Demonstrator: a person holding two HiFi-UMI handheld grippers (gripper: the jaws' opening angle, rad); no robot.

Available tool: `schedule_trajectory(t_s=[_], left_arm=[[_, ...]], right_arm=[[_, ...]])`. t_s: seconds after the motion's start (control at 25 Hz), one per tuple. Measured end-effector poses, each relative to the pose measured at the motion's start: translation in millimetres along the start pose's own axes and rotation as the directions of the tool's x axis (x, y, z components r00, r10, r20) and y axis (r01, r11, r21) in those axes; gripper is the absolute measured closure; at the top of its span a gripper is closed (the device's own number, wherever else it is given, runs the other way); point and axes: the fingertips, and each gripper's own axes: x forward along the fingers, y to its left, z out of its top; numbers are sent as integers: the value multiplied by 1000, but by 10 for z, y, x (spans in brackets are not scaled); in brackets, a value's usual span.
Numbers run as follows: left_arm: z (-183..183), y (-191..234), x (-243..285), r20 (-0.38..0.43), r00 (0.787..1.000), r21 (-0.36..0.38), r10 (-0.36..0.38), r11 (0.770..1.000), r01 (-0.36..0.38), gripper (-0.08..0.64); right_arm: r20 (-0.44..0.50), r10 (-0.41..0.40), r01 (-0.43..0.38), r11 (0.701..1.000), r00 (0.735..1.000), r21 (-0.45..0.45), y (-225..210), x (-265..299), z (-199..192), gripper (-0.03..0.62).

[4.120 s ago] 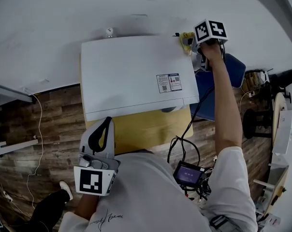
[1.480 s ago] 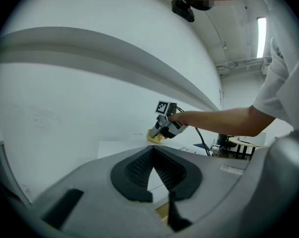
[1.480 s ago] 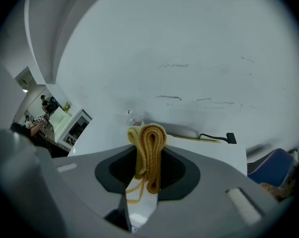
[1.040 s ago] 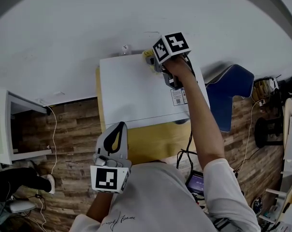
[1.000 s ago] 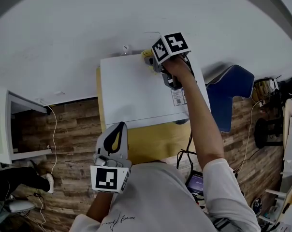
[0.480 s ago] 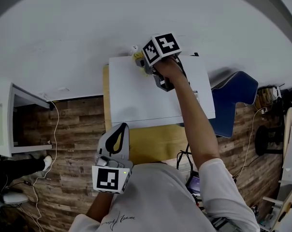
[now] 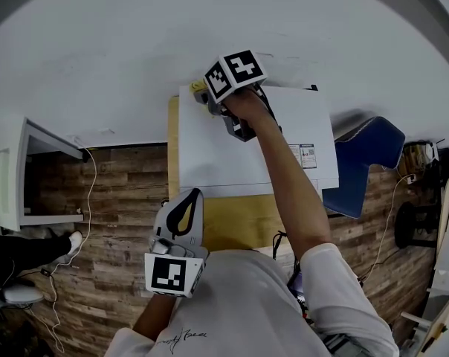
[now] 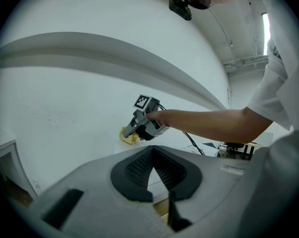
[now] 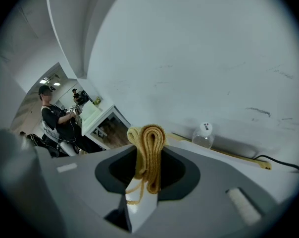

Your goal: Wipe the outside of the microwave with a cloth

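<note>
The right tongs [image 7: 210,98] are closed on a folded yellow woven cloth [image 9: 149,145]. The cloth stands upright between the two jaws, and some loose threads hang down from it. In the head view the right arm is stretched forward over the white box-shaped microwave [image 7: 243,158]. The cloth is at the far left corner of the microwave's top, close to the white wall [image 7: 135,43]. From the pictures I cannot say for sure whether the cloth presses on the surface.

The left tongs [image 8: 152,155] are pressed together, with nothing between them. They are held low and near the person's body, in front of the microwave and well apart from it. They point up toward the right tongs.

The microwave stands on a yellowish wooden bench [image 7: 236,222]. A small printed label [image 7: 306,155] is on the right part of its top. In the right gripper view a small clear bottle with a white cap [image 9: 204,134] stands against the wall, and a black cable [image 9: 280,163] runs to the right of it. A blue chair [image 7: 369,162] is on the right of the bench, on the floor of brown wooden planks [image 7: 113,199].
</note>
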Motion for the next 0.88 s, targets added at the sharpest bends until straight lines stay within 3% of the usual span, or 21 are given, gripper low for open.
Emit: schedule_trajectory(t_s=[0.16, 0.4, 0.64, 0.88], left_arm=[[-14, 51, -42, -11, 1000, 0, 17, 1000, -17, 568], [-33, 30, -54, -7, 1000, -7, 18, 1000, -18, 569], [-14, -161, -56, 6, 1000, 3, -12, 1000, 12, 568], [-76, -447, -93, 5, 999, 15, -46, 999, 45, 569]], right_arm=[[-16, 13, -13, 999, 1000, -52, 204, 127, 62, 477], [27, 137, -135, 989, 990, -52, 542, 105, 60, 477], [55, 93, -89, 993, 994, -77, 367, -355, -78, 477], [74, -8, 10, 999, 997, -35, -204, -987, -375, 476]])
